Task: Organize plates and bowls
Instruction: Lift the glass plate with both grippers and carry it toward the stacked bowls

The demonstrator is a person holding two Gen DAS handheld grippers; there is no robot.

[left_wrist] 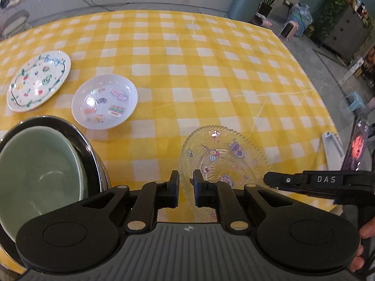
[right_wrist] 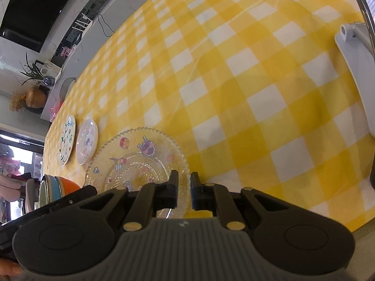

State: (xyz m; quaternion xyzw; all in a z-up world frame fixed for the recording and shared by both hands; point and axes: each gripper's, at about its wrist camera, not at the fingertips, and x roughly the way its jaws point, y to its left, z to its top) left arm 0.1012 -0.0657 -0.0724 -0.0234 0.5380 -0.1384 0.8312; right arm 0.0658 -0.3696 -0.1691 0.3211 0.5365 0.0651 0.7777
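Two black grippers meet at the clear bumpy glass plate with cartoon stickers (left_wrist: pixel 222 154) on the yellow checked tablecloth (left_wrist: pixel 187 58). The left gripper (left_wrist: pixel 186 182) pinches its near rim; the right gripper (right_wrist: pixel 184 182) pinches its other edge

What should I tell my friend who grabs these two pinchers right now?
Left gripper: nearly closed, seemingly pinching one edge of the glass plate.
Right gripper: nearly closed on the same plate's opposite edge.
Things: painted plate and sticker plate lie side by side, apart, on the checked table; green bowl sits inside a metal bowl.
Done: bowls nested.
Left: the three plates are not yet stacked.
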